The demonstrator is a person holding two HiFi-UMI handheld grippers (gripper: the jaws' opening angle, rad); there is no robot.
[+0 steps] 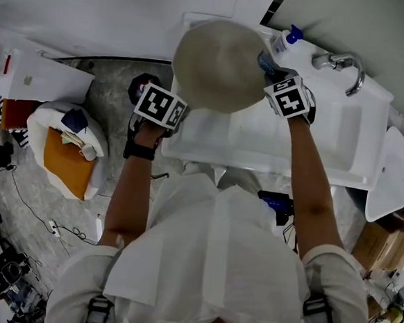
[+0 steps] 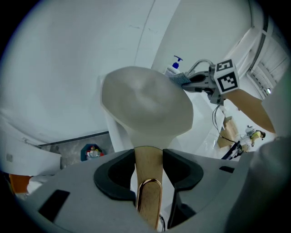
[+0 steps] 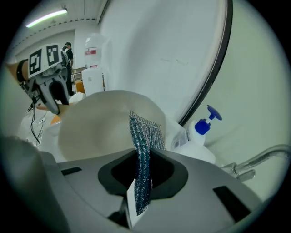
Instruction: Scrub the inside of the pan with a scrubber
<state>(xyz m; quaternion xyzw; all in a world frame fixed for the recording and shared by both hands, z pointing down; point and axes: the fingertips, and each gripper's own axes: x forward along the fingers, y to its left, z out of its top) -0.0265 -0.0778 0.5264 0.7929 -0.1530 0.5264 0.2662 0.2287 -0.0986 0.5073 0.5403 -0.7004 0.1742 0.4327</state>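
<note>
White sink (image 1: 343, 133) against wall. Head view: pan (image 1: 220, 65) above sink's left end. Only left gripper view shows left gripper (image 2: 148, 159) clamped on wooden handle (image 2: 146, 169). Right gripper view shows right gripper (image 3: 143, 170) pinching scrubber (image 3: 144, 132) beside pan's right edge. Forearms (image 1: 134, 187) stretched forward, grippers angled down.

You stand at a white sink (image 1: 343, 133) — a soap bottle (image 1: 286, 43) with a blue pump sits near the tap (image 1: 343, 64). Cables (image 1: 61, 231) lie on the grey floor (image 1: 113, 91) at your left.
</note>
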